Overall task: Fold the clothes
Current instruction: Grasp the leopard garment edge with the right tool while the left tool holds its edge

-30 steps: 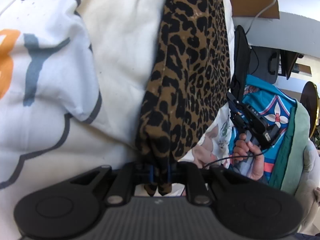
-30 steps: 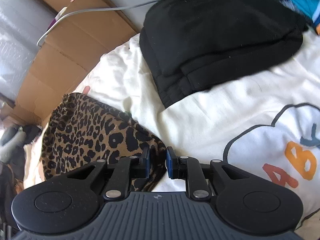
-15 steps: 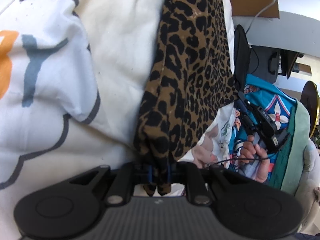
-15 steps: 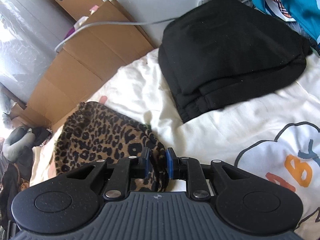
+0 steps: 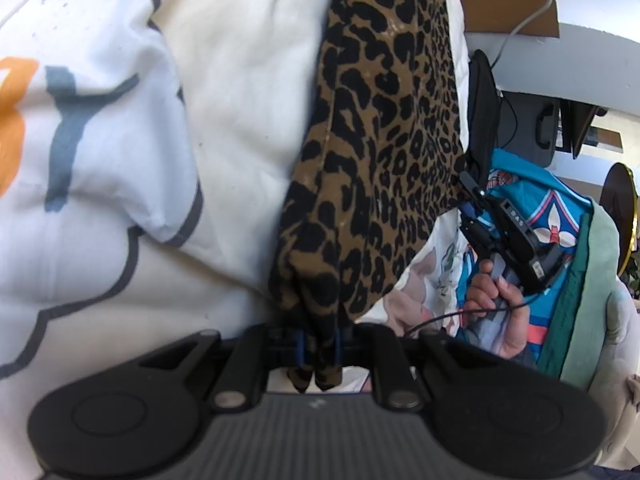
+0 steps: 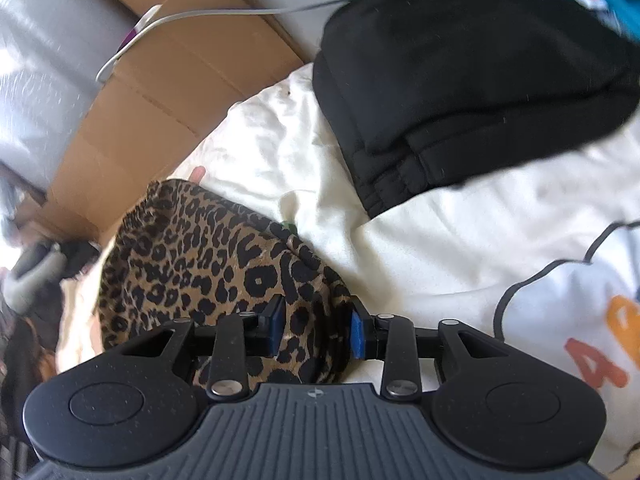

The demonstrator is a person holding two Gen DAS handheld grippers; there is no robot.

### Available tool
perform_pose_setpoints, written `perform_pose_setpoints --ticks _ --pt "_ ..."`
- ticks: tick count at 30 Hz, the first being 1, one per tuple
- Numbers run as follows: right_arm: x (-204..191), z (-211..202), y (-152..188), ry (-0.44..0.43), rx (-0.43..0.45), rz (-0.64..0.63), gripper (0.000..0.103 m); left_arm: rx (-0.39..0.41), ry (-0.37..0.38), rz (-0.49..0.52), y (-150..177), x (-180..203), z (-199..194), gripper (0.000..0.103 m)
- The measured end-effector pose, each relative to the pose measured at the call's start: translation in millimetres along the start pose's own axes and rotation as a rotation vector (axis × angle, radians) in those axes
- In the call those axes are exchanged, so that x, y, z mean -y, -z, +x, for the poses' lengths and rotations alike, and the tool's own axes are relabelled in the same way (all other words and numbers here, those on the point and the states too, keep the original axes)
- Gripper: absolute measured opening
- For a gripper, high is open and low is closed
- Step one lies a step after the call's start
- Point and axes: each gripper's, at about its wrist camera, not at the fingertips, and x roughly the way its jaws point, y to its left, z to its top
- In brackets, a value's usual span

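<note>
A leopard-print garment lies in a long band across a white bedspread printed with clouds and letters. My left gripper is shut on one end of it, the cloth bunched between the blue pads. In the right wrist view the same leopard-print garment lies folded under my right gripper, whose jaws stand open around the cloth's edge without pinching it. In the left wrist view the right gripper shows beside the garment's far edge, held by a hand.
A folded black garment rests on the bedspread beyond my right gripper. Cardboard with a white cable lines the bed's far side. A teal patterned cloth and green fabric sit at the right.
My right gripper has opened and let go of the leopard-print cloth, after shifting a little. The left gripper keeps its hold and has barely moved.
</note>
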Motion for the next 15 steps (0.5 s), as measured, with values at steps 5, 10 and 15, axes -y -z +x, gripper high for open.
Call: perform_pose_setpoints --ticks 5,10,15 --pt "4 -4 -2 -0.039 -0.004 0.057 0.005 0.015 0.026 -0.024 4 -2 -5 0.008" --pt "1 -21 -3 -0.074 0.013 0.132 0.005 0.030 0.020 0.012 8 7 -12 0.007" --pt "-3 -41 4 -0.099 0.017 0.192 0.005 0.014 0.010 0.055 8 16 -31 0.006"
